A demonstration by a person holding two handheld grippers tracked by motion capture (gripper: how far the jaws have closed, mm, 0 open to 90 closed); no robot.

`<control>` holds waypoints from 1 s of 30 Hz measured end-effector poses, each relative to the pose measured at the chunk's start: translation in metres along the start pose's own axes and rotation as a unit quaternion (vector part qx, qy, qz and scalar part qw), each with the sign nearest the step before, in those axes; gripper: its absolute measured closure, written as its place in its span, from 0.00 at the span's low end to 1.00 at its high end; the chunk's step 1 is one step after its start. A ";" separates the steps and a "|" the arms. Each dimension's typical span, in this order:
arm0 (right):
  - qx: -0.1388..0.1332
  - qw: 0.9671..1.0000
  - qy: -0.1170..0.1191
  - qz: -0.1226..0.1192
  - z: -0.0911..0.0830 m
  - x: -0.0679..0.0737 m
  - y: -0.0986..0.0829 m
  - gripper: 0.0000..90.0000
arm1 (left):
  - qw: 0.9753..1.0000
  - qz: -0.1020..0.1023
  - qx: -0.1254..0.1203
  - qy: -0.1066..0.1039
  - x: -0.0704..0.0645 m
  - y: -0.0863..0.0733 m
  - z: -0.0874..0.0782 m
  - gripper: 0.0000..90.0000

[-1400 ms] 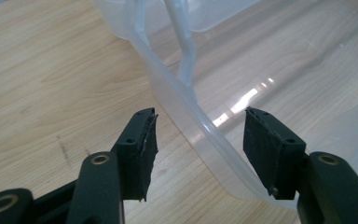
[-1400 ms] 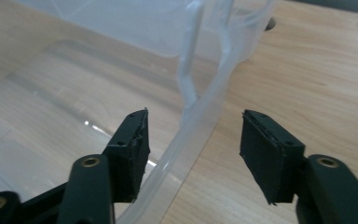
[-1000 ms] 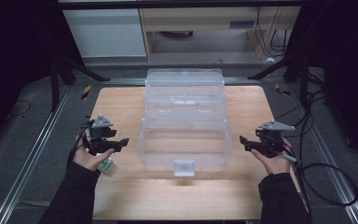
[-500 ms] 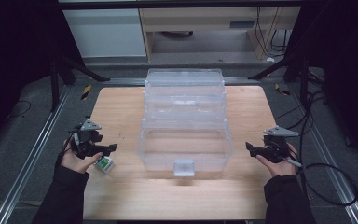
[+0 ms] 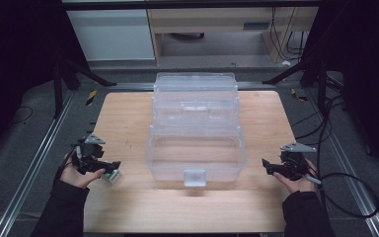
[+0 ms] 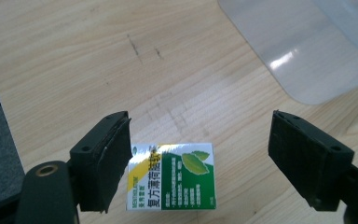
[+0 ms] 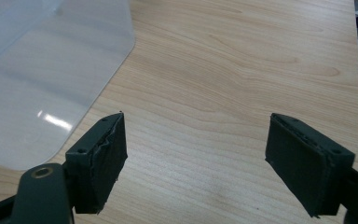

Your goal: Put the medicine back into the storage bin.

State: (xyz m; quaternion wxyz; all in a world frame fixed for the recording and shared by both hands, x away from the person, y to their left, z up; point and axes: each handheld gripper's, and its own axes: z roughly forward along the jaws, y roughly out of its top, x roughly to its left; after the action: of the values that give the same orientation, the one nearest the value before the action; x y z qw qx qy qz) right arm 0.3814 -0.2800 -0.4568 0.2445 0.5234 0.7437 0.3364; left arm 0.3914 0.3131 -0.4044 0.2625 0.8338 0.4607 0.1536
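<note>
Green-and-white box reading 复方薄荷 between left gripper's wide jaws; right gripper likewise wide.

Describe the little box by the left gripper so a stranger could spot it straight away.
On the wooden table, look left of the clear plastic toolbox. Under the open left gripper lies a small carton: white and green, leaf picture, Chinese print, the sole printed item there.

One clear plastic box stands open on the one wooden table. One small green and white carton lies on the wood. There are two grippers, left and right, each held in one hand.
</note>
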 end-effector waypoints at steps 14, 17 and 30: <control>0.011 1.000 0.000 -0.010 0.008 0.001 -0.004 0.22 | 0.997 0.000 0.078 -0.003 0.011 -0.008 0.021 0.14; 0.012 1.000 -0.001 -0.012 0.008 0.000 -0.004 0.22 | 0.996 0.001 0.090 -0.006 0.011 -0.010 0.025 0.14; 0.020 1.000 -0.003 -0.018 0.011 0.001 -0.005 0.22 | 0.991 0.000 0.137 -0.010 0.018 -0.017 0.046 0.17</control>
State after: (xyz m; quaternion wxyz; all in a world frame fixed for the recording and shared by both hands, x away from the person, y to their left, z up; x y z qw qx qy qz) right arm 0.3858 -0.2778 -0.4673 0.2421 0.5155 0.7590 0.3156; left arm 0.4127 0.3221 -0.4516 0.1504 0.8633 0.4748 0.0811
